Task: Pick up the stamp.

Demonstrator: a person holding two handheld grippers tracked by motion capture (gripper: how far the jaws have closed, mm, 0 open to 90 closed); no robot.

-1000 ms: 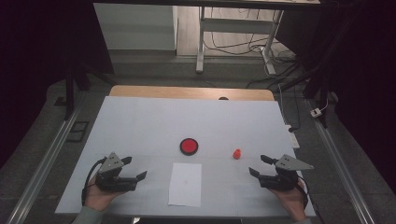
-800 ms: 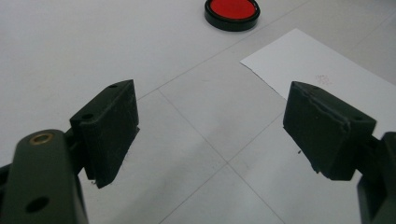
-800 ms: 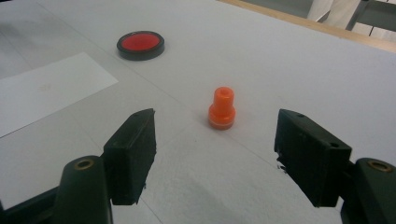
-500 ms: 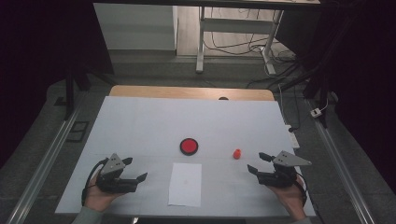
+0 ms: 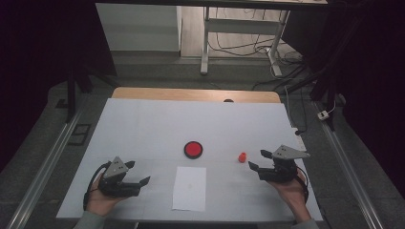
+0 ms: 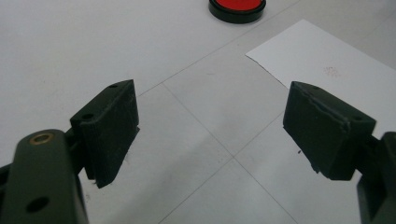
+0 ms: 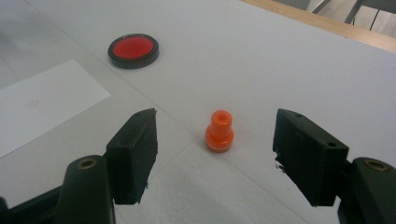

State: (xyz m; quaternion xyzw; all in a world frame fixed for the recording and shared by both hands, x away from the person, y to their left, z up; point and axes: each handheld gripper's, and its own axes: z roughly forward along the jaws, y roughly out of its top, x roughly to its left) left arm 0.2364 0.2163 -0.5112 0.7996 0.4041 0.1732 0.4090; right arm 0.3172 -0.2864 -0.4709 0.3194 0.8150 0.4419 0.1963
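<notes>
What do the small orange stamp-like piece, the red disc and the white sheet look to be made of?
Orange piece: likely moulded plastic, smooth with a slight sheen, hole in its top. Red disc: a matte red face in a glossy black rim, probably plastic; possibly an ink pad, but I can't tell. White sheet: looks like plain paper, thin, flat and matte, with a faint mark on it.

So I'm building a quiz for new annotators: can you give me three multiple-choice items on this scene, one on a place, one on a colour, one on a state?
1. Where does the small orange stamp stand?
A. on the sheet of paper
B. ahead of the right gripper
C. inside the red ink pad

2. What colour is the ink pad's rim?
A. black
B. white
C. orange

3. How is the left gripper?
A. shut on the paper
B. shut, empty
C. open, empty

Answers: B, it stands on the table ahead of the spread jaws; A, a black ring surrounds the red; C, bare table shows between its jaws.
</notes>
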